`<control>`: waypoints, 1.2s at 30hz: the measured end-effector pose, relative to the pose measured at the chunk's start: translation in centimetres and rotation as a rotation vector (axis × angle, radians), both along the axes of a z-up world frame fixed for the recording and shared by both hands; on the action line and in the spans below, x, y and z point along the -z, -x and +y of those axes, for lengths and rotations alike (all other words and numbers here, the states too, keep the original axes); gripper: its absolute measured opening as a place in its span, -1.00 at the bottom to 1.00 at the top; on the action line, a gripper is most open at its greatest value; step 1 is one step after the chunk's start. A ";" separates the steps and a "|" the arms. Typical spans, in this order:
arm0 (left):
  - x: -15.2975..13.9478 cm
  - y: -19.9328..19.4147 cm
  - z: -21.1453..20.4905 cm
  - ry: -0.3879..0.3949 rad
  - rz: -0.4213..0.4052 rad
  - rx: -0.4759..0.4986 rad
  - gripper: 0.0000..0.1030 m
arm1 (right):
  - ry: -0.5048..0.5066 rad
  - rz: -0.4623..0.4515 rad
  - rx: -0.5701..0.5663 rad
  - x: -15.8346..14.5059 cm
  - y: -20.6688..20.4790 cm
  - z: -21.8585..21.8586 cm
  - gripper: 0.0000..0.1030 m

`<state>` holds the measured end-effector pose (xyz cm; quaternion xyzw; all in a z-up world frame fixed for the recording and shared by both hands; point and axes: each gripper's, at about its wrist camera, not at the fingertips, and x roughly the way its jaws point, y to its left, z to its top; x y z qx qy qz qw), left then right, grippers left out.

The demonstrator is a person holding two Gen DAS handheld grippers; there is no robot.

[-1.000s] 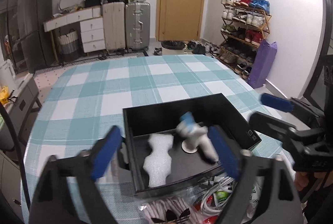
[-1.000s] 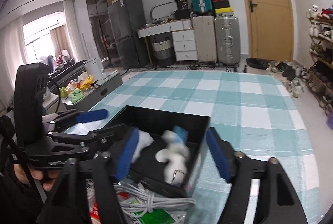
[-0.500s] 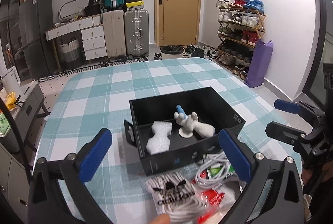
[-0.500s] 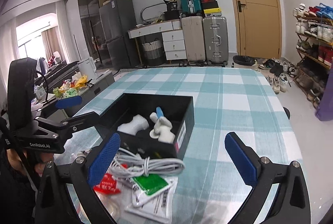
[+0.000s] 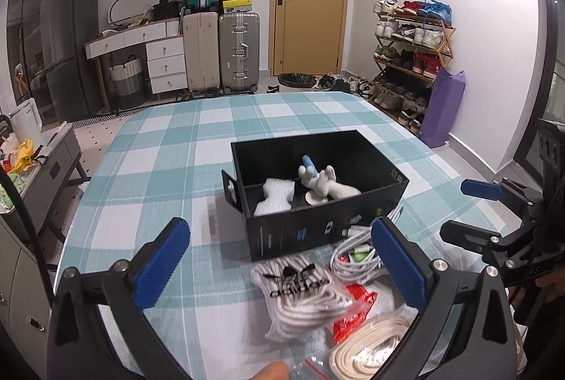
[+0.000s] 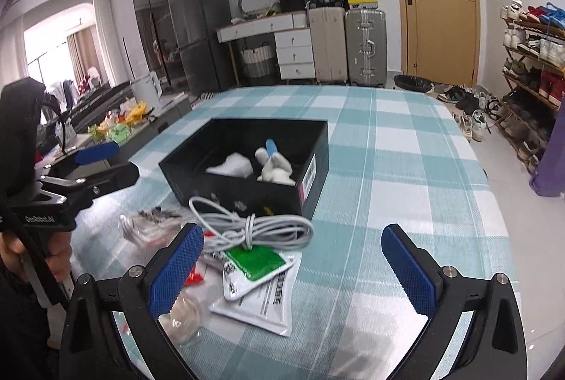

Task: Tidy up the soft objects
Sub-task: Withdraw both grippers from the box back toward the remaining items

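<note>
A black box point(image 5: 353, 221) point(image 6: 243, 193) sits on the checked table. Inside it lie a white foam piece point(image 5: 275, 196) point(image 6: 231, 164) and a white plush toy with a blue tip point(image 5: 323, 180) point(image 6: 273, 162). In front of the box lie a bag of white laces with an Adidas logo point(image 5: 300, 288), a coiled white cable point(image 6: 254, 224) point(image 5: 353, 253), a green-and-white packet point(image 6: 257, 274) and cream laces point(image 5: 367, 344). My left gripper point(image 5: 282, 263) is open and empty above the laces bag. My right gripper point(image 6: 293, 265) is open and empty over the cable and packet.
The table has a teal and white checked cloth point(image 5: 197, 147). Red packets point(image 5: 353, 309) lie among the bags. The right gripper shows at the right of the left wrist view point(image 5: 494, 221). Suitcases point(image 5: 219, 51), a drawer unit and a shoe rack point(image 5: 409, 51) stand beyond the table.
Both grippers have pulled back from the box and risen. The plush toy, blurred in the box a second ago, now rests inside. The loose bags and cable have come into view.
</note>
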<state>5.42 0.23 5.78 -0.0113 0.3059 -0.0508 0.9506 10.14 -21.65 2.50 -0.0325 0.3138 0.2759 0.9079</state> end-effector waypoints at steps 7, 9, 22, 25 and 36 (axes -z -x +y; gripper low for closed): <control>0.9 1.1 0.1 0.006 0.025 -0.002 1.00 | 0.039 0.030 -0.039 1.1 0.1 0.8 0.99; 1.2 1.2 0.1 0.001 0.033 -0.004 1.00 | 0.040 0.039 -0.052 1.3 0.2 1.0 0.99; 3.4 1.4 0.0 0.011 0.081 -0.019 1.00 | 0.111 0.111 -0.081 3.6 -0.3 1.7 0.99; 3.7 1.3 0.0 0.005 0.088 -0.021 1.00 | 0.119 0.126 -0.086 4.0 -0.4 1.9 0.99; 4.5 0.6 -0.2 0.020 0.108 -0.027 1.00 | 0.184 0.169 -0.091 6.0 -0.6 3.2 0.99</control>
